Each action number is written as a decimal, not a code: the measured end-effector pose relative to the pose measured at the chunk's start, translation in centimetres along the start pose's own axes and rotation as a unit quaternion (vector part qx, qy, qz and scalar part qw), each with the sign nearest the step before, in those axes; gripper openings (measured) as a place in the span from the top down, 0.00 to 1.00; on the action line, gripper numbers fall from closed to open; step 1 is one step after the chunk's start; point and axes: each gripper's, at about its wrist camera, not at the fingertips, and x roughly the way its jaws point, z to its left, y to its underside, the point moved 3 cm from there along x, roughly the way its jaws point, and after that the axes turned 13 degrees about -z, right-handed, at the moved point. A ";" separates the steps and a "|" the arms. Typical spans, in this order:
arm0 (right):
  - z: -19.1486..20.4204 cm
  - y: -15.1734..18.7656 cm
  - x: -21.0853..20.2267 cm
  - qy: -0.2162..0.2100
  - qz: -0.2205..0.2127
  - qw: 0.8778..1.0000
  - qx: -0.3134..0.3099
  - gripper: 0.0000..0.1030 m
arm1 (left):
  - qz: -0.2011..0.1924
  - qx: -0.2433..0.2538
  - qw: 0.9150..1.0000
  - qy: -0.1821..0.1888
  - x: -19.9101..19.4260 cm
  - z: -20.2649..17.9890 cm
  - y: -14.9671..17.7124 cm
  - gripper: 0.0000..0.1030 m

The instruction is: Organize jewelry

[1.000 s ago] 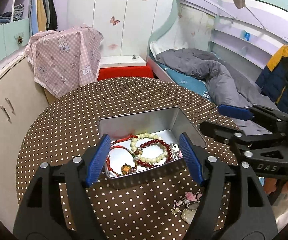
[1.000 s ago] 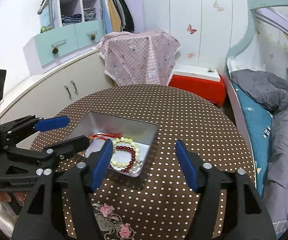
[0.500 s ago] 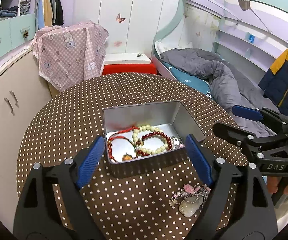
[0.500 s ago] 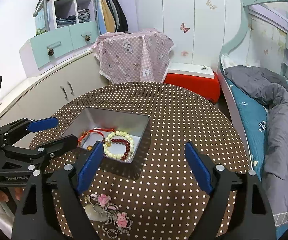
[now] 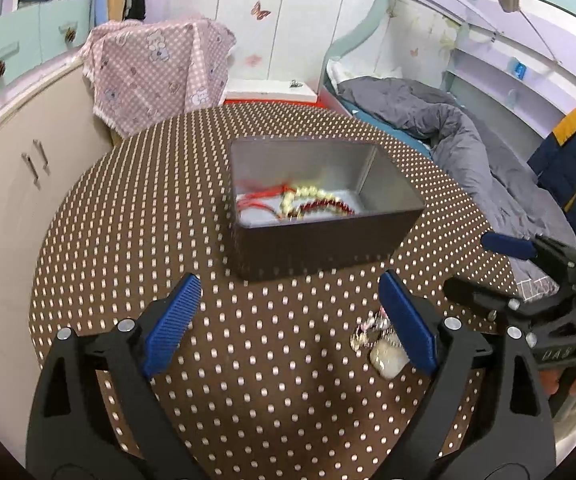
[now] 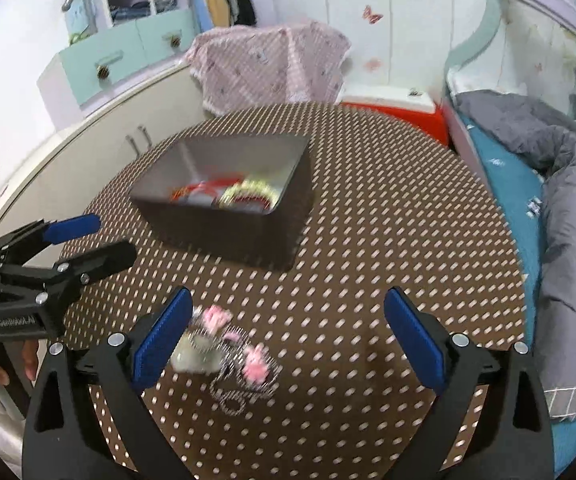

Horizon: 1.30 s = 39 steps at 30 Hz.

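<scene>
A rectangular grey metal tin (image 5: 320, 236) sits mid-desk (image 5: 128, 240), on a round brown cloth dotted white. Inside lie a cream bead bracelet (image 5: 300, 196), a dark red one (image 5: 328, 206) and red cord (image 5: 260, 200), all blurred. At 5 o'clock from the tin, a loose tangle (image 6: 228, 352), seemingly chain with pink charms and a pale stone, lies on the cloth, half hidden behind blue ribbed pads. The left tongs (image 5: 288, 320) and right tongs (image 6: 288, 332) are spreading wider, pinching nothing. A grey-quilted bed (image 6: 548, 184) stands at 3 o'clock.
</scene>
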 end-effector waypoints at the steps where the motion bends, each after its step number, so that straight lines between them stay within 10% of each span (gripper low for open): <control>1: 0.2 0.2 0.0 -0.004 0.003 1.000 -0.002 0.10 | 0.004 -0.005 1.000 0.001 0.0 0.1 0.4 0.13; 5: 1.4 1.0 -0.1 -0.042 0.005 0.999 -0.011 0.13 | 0.016 -0.001 1.000 -0.001 0.1 0.2 1.5 0.13; 10: 2.3 1.5 0.4 -0.074 0.014 0.997 -0.015 0.43 | 0.030 -0.011 0.999 -0.006 0.2 0.8 2.5 0.13; 22: 2.8 1.9 3.4 -0.089 0.045 0.995 -0.003 0.80 | 0.036 -0.017 0.999 -0.025 0.0 2.2 3.3 0.13; 39: 1.0 1.3 2.2 -0.084 0.031 0.995 0.044 0.95 | 0.039 -0.016 0.999 -0.015 0.4 1.9 3.0 0.13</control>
